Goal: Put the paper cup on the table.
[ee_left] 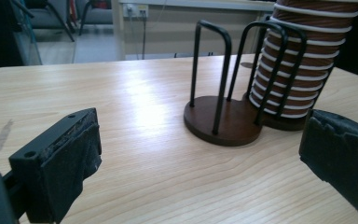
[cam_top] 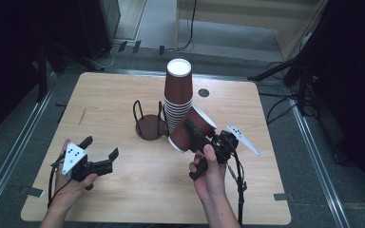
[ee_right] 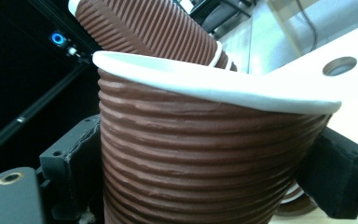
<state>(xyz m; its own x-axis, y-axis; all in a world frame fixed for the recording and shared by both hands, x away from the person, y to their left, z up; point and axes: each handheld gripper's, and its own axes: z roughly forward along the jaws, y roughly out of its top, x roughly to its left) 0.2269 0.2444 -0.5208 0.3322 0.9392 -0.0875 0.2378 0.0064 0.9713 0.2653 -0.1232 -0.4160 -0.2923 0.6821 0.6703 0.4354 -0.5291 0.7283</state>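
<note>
A tall stack of brown ribbed paper cups (cam_top: 178,95) stands upside down at the table's middle, and its lower part (ee_left: 298,70) rises behind the holder. Just left of it sits a cup holder (cam_top: 149,124) with black wire loops on a round brown base (ee_left: 223,122). My right gripper (cam_top: 194,135) is shut on a single brown cup (cam_top: 192,128), tilted beside the foot of the stack. Up close, its jaws press both sides of that cup (ee_right: 205,158), with the stack (ee_right: 149,28) behind it. My left gripper (cam_top: 102,146) rests open at the front left, nothing between its jaws (ee_left: 200,163).
The wooden table (cam_top: 123,90) has a round hole (cam_top: 203,92) at the back right of the stack. Black stands and cables (cam_top: 285,71) lie on the floor beyond the far edge. Bare wood spreads between the two hands.
</note>
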